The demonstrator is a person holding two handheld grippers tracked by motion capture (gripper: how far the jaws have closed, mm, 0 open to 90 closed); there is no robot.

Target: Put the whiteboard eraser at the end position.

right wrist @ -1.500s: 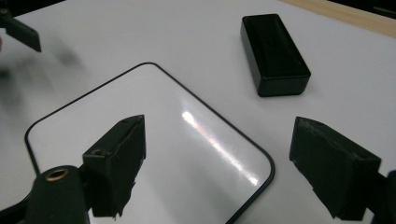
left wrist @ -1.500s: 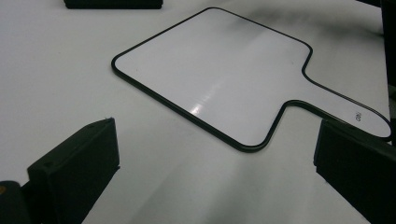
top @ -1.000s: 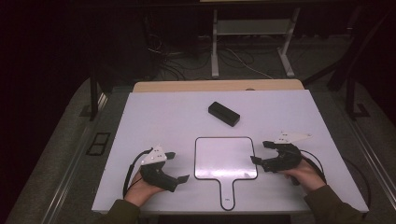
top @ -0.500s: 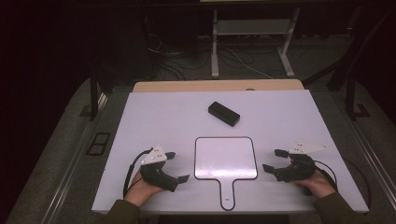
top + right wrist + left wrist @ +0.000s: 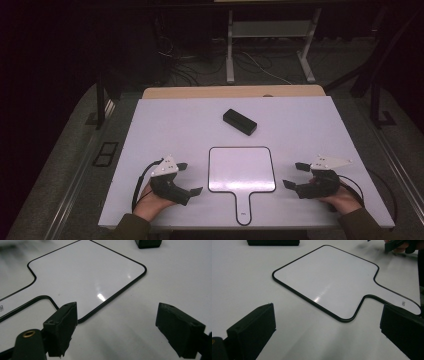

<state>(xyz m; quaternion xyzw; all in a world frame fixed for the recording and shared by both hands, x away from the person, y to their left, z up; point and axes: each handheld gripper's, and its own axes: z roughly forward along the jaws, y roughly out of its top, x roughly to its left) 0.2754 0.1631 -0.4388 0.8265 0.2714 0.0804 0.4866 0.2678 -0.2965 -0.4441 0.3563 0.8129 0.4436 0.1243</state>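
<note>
A white paddle-shaped board (image 5: pixel 241 169) with a black rim and a short handle lies flat near the table's front edge; it also shows as the board (image 5: pixel 332 282) and the board (image 5: pixel 82 272). A black rectangular block (image 5: pixel 239 121) rests behind it. My left gripper (image 5: pixel 188 178) sits on the table left of the board, open, with nothing between its fingers (image 5: pixel 254 330). My right gripper (image 5: pixel 295 175) rests right of the board, jaws apart and empty, its fingers (image 5: pixel 61 327) pointing at the board's corner.
The white tabletop (image 5: pixel 320 125) has a wooden strip (image 5: pixel 235 92) along its far edge. Beyond it are a metal stand's legs (image 5: pixel 267 55) and floor cables. The block (image 5: pixel 148 243) lies past the board's far corner.
My right gripper has moved right and toward the table's front edge, away from the board. The left gripper, the board and the block have stayed put.
</note>
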